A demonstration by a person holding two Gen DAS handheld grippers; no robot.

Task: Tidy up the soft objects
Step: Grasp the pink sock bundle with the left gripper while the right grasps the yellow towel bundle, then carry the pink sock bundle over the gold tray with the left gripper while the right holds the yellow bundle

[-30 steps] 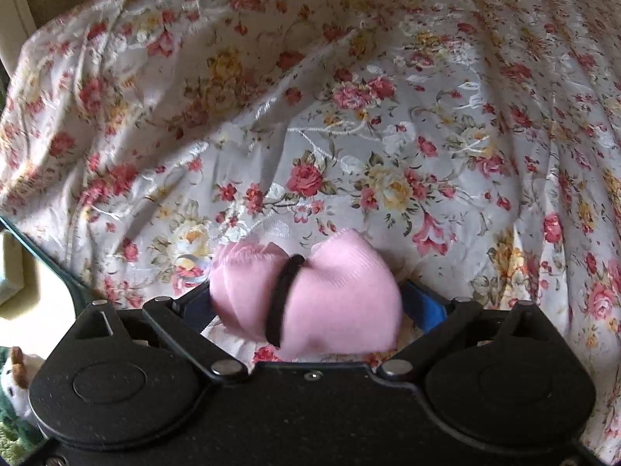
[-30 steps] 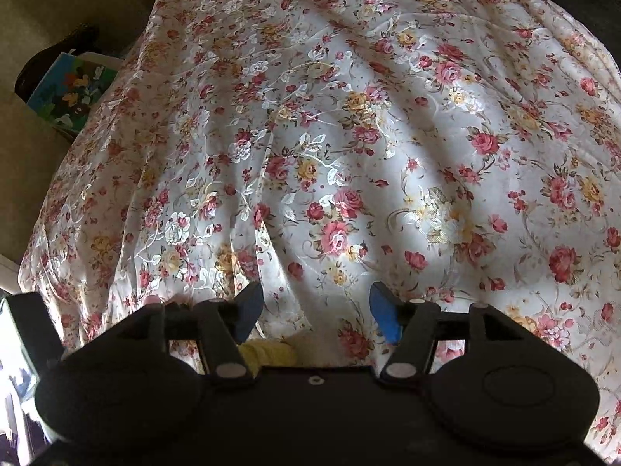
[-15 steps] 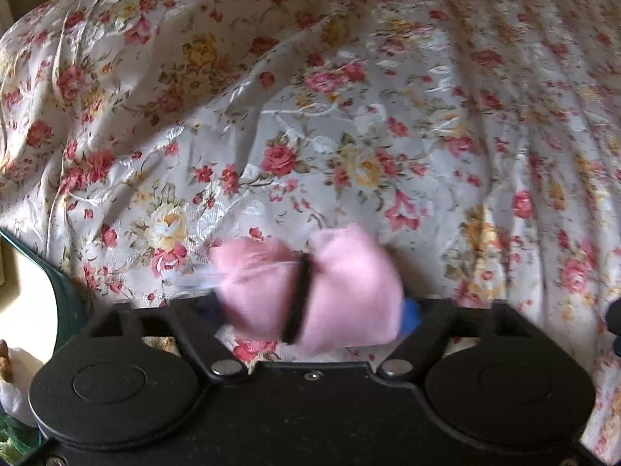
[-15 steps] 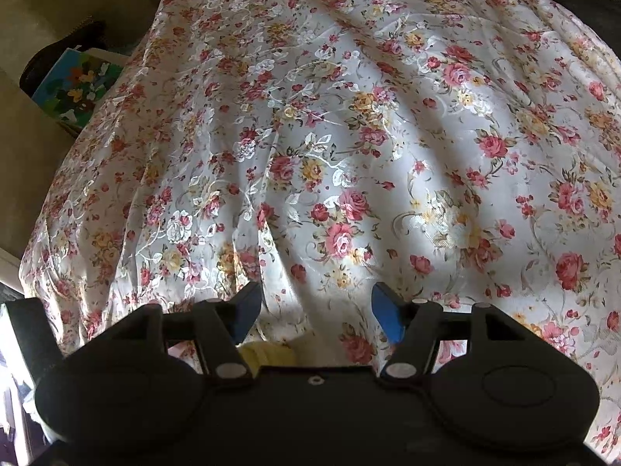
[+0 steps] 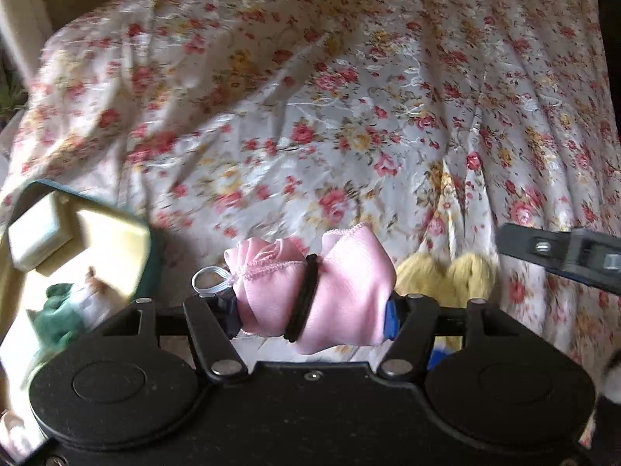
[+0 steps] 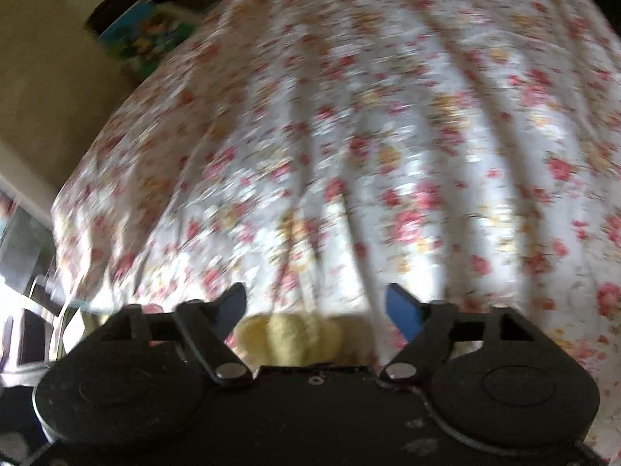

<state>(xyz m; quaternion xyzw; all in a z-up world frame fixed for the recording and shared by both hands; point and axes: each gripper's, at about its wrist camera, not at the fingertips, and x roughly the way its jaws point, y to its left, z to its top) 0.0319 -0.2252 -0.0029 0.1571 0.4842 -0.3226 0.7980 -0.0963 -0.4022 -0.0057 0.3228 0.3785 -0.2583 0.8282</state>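
Flowered bedspread (image 5: 349, 124) covers the bed, creased. Left tool (image 5: 312, 312) has just closed, clenched on a pink cloth bundle (image 5: 310, 291) banded black, lifted. Right tool (image 6: 316, 303), jaws just widening, grips nothing; yellow bundle (image 6: 291, 338) lies beneath it on the bedspread.

Yellow bundle (image 6: 289, 336) half hidden behind gripper body; floral bedspread (image 6: 349, 136) motion-blurred; green container (image 5: 149, 256) cut by left edge, contents indistinct
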